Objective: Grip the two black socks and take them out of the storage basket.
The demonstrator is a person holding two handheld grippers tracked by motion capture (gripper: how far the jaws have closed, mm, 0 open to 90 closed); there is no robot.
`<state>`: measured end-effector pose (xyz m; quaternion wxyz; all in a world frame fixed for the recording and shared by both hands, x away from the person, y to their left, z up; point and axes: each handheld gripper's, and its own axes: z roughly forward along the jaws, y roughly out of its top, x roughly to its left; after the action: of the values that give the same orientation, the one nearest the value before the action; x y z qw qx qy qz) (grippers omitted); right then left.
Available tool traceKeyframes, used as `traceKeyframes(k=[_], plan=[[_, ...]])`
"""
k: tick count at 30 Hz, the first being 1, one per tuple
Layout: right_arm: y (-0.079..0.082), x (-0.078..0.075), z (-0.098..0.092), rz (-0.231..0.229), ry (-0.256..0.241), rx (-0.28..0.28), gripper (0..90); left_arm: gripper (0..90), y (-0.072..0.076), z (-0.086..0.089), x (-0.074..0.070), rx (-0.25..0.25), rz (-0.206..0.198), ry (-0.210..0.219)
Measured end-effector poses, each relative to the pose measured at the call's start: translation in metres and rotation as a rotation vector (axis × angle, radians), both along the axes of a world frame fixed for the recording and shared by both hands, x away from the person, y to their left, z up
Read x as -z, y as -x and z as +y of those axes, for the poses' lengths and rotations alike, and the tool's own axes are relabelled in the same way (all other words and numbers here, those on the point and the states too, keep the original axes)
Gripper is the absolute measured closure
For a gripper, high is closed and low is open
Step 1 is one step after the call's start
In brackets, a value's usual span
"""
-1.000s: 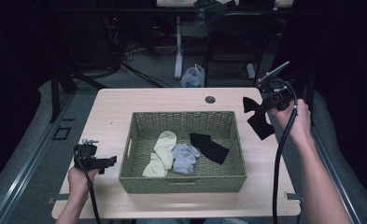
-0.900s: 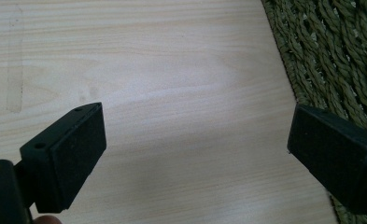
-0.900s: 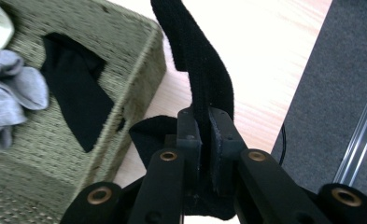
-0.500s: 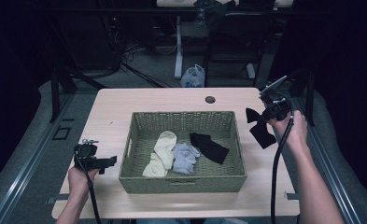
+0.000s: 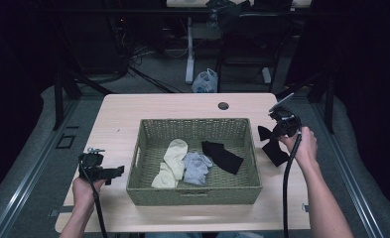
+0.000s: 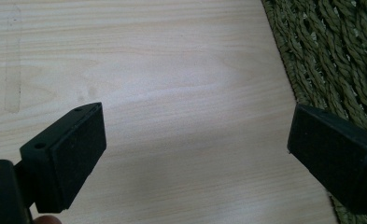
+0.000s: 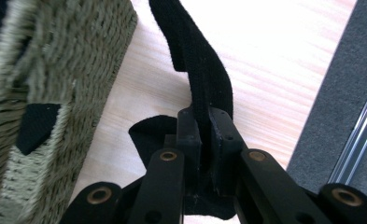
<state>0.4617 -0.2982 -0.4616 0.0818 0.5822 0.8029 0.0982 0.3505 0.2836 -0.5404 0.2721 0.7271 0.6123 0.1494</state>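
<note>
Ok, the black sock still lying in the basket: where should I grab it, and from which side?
Take the black sock at its upper end, near the basket's middle, coming straight down from above. It lies flat and slanted on the basket floor, clear of the grey sock, while its lower end points toward the right wall.

Black sock (image 5: 272, 144), black fingers (image 6: 71, 154) — olive-green woven basket (image 5: 192, 189), cream sock (image 5: 171, 162), pale wood table (image 5: 128, 115).
</note>
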Motion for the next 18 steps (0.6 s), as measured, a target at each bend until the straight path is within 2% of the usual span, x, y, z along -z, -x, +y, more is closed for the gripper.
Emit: traceKeyframes(k=[5, 7, 8, 10, 12, 13, 15, 18], plan=[[-0.004, 0.013, 0.002, 0.035, 0.017, -0.005, 83.7, 4.5, 0.0, 0.0, 0.0, -0.001, 0.0, 0.001], [-0.004, 0.02, 0.004, 0.024, 0.019, 0.018, 83.2, 4.4, 0.0, 0.0, 0.0, -0.001, -0.003, 0.0], [-0.005, 0.022, 0.003, 0.044, 0.028, 0.005, 82.4, 4.4, 0.0, 0.0, 0.0, -0.002, -0.003, 0.0], [-0.005, 0.025, 0.004, 0.033, 0.014, 0.021, 80.5, 4.4, 0.0, 0.0, 0.0, -0.003, -0.002, 0.001], [-0.004, 0.026, 0.004, 0.021, 0.013, 0.027, 73.8, 4.5, 0.0, 0.0, 0.0, -0.003, -0.003, 0.001], [-0.004, 0.024, 0.003, 0.044, 0.025, 0.012, 68.4, 4.5, 0.0, 0.0, 0.0, -0.002, -0.003, 0.001], [-0.003, 0.021, 0.003, 0.028, 0.02, 0.01, 62.5, 4.4, 0.0, 0.0, 0.0, -0.002, -0.003, 0.001], [0.001, 0.008, 0.002, -0.01, 0.014, 0.016, 52.3, 4.5, 0.0, 0.0, 0.0, 0.0, -0.003, 0.0]])
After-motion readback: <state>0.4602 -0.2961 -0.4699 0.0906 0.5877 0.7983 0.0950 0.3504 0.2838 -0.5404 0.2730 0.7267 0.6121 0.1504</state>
